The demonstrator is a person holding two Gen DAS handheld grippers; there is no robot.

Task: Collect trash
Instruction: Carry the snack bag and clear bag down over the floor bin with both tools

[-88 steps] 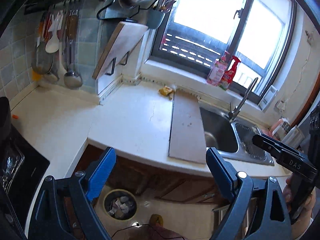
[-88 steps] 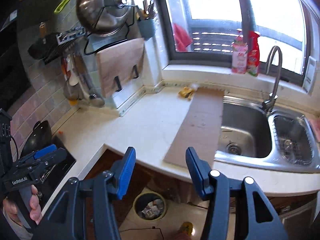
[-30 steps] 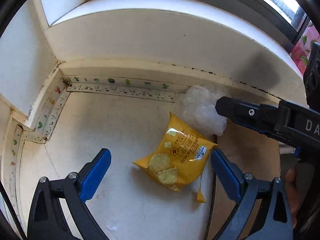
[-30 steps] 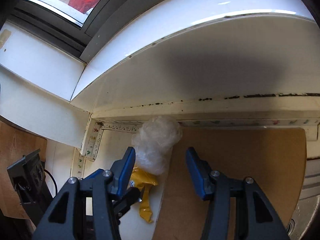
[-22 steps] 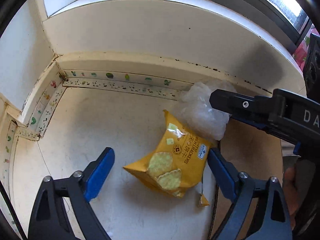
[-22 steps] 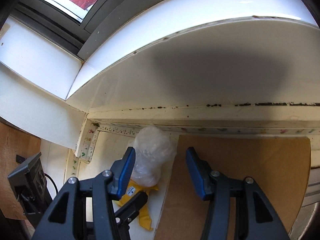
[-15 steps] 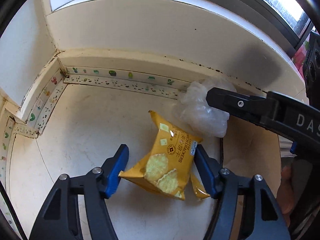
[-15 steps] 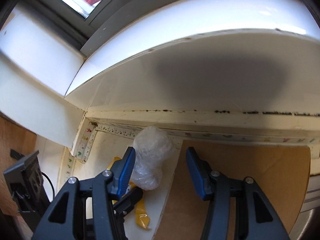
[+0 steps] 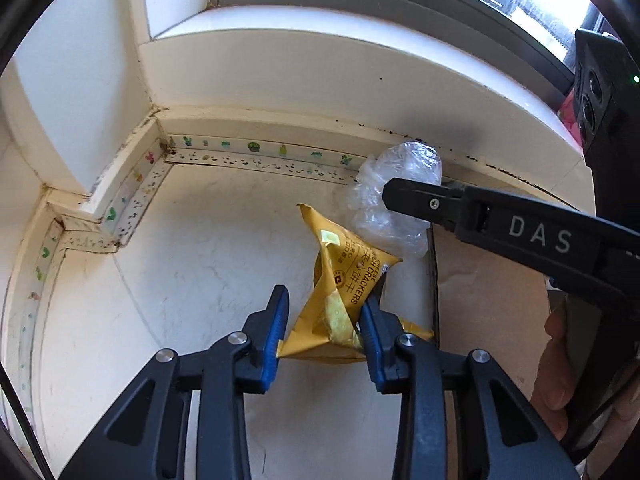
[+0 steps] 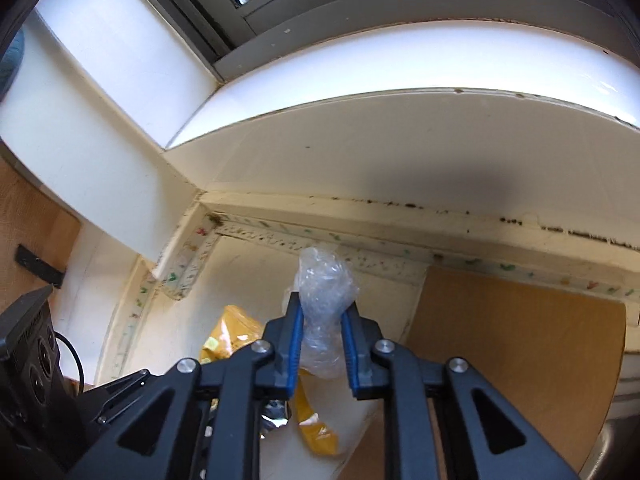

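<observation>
A yellow cheese cracker packet [image 9: 340, 280] stands crumpled between the blue pads of my left gripper [image 9: 326, 312], whose jaws are closing and pinching it. Behind it lies a wad of clear plastic wrap [image 9: 394, 196] against the back wall. In the right wrist view that plastic wrap [image 10: 324, 292] is squeezed between the pads of my right gripper [image 10: 320, 316], whose jaws are closing too. The yellow packet [image 10: 236, 332] shows low left there, partly hidden by the left gripper's body.
White countertop [image 9: 200, 260] ends at a tiled back wall with a patterned sealing strip [image 9: 256, 152]. A brown board [image 10: 516, 360] lies on the counter to the right. The window sill [image 10: 400, 76] overhangs above. A hand [image 9: 556, 364] grips the right tool.
Both grippers moved in on the trash and narrowed. The left jaws closed from wide apart onto the yellow packet, buckling it upright. The right jaws closed onto the plastic wad.
</observation>
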